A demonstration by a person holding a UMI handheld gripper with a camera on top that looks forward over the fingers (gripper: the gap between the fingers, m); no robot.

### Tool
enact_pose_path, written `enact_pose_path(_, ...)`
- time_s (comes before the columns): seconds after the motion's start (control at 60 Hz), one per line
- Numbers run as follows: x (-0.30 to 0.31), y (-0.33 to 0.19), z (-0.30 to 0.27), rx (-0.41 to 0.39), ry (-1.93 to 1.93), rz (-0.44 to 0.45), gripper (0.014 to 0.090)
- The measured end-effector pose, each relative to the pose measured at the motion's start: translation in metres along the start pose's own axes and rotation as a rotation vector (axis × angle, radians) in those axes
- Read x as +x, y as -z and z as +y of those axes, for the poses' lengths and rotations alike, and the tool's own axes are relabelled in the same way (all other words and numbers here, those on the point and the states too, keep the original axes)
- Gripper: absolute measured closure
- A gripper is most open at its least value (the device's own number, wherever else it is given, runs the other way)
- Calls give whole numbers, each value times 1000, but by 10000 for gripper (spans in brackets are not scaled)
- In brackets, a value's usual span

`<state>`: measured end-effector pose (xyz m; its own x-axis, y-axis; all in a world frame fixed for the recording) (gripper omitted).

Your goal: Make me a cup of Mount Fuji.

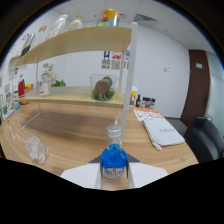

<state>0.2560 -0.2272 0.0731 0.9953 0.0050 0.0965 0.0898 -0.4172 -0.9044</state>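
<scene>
Hand-held gripper (114,175) seemingly clenched on blue bottle (114,159) (fingers mostly hidden), mid-worktop (75,132); next: carry to cup, pour.

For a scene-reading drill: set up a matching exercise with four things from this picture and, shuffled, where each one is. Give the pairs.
Things:
1. blue bottle
2. jar with fruit
3. crumpled clear plastic
4. white folded cloth

Places:
A. on the lower shelf of the rack
B. between the fingers of the tool
C. on the table, below the rack's red-bottle end
D. on the table, beside the dark chair

Pairs: 1-B, 2-A, 3-C, 4-D
</scene>
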Motion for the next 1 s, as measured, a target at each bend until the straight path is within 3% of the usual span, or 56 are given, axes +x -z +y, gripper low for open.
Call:
enact_pose_path(0.2, 18, -17, 43, -114, -62, -9, 688)
enact_pose_path(0.283, 21, -22, 41, -110, -77, -16, 688)
enact_pose_path(0.533, 19, -23, 60, -214, -63, -27, 681)
enact_pose_path(0.7, 22, -20, 66, -235, -61, -16, 666)
enact_pose_path(0.833, 26, -10, 66, -229, -38, 17, 557)
enact_pose_path(0.933, 19, 8, 44, -183, -68, 20, 269)
enact_pose_path(0.967, 18, 16, 35, -164, -76, 31, 199)
enact_pose_path(1.0, 19, 23, 24, -143, -79, 53, 184)
